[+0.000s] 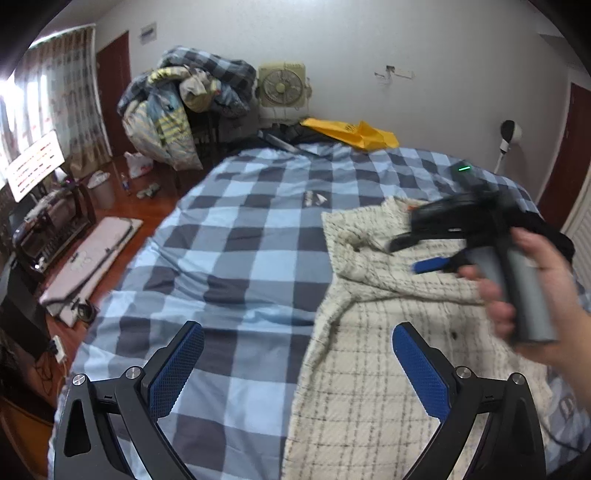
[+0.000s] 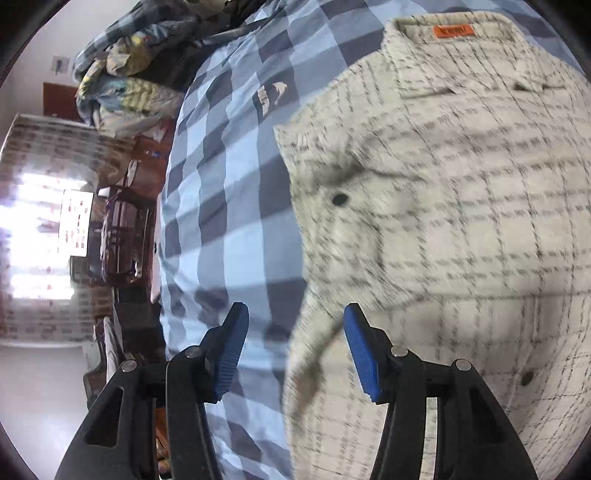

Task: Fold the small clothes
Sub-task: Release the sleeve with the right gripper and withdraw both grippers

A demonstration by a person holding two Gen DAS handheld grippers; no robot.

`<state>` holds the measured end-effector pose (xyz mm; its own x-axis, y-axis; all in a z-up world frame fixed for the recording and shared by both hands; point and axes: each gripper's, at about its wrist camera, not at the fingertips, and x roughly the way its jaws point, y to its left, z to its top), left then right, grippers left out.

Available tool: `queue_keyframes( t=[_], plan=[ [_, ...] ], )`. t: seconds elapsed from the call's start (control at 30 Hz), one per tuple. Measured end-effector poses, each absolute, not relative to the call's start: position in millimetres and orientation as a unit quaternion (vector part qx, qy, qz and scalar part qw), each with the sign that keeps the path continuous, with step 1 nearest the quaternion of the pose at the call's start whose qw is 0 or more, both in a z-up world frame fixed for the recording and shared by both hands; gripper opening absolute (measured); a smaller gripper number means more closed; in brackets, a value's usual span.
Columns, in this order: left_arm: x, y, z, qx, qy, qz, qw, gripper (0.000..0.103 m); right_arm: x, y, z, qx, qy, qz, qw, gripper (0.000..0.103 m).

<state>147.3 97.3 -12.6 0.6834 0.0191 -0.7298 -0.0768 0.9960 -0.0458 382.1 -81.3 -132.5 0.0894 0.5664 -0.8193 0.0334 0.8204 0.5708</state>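
A cream checked shirt (image 1: 388, 332) lies spread on the blue checked bed cover (image 1: 236, 258). In the right wrist view the shirt (image 2: 461, 221) shows its collar with an orange label (image 2: 453, 31) at the top. My left gripper (image 1: 297, 354) is open and empty, low over the shirt's left edge. My right gripper (image 2: 295, 350) is open and empty over the shirt's left edge; it also shows in the left wrist view (image 1: 421, 254), held by a hand above the shirt's upper part.
A heap of bedding and clothes (image 1: 184, 107) and a fan (image 1: 282, 86) stand at the far end of the bed. A yellow bag (image 1: 354, 134) lies on the bed's far edge. Furniture and clutter fill the floor (image 1: 74, 236) at the left.
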Motion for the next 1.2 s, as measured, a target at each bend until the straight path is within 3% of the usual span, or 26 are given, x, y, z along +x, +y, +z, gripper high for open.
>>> queue_keyframes(
  t=[0.23, 0.3, 0.37, 0.47, 0.6, 0.93, 1.2],
  plan=[
    [147, 76, -24, 0.002, 0.422, -0.005, 0.907, 0.103, 317, -184, -38, 0.088, 0.582, 0.122, 0.799, 0.055],
    [147, 68, -32, 0.032, 0.438, 0.000, 0.898, 0.103, 286, -219, -5, 0.068, 0.569, 0.102, 0.814, 0.060],
    [146, 59, -41, 0.060, 0.456, -0.004, 0.888, 0.103, 264, -240, 22, 0.055, 0.561, 0.086, 0.821, 0.076],
    [144, 49, -51, 0.076, 0.479, -0.029, 0.874, 0.103, 227, -260, 41, 0.037, 0.553, 0.059, 0.830, 0.088],
    [140, 40, -61, 0.094, 0.504, -0.041, 0.858, 0.103, 193, -270, 32, 0.016, 0.565, 0.032, 0.824, 0.091],
    [107, 19, -67, 0.120, 0.506, -0.104, 0.848, 0.103, 115, -264, -67, -0.080, 0.666, 0.003, 0.742, 0.091],
    [104, 17, -77, 0.083, 0.536, -0.118, 0.832, 0.103, 119, -251, -112, -0.042, 0.655, 0.007, 0.755, 0.091]
  ],
)
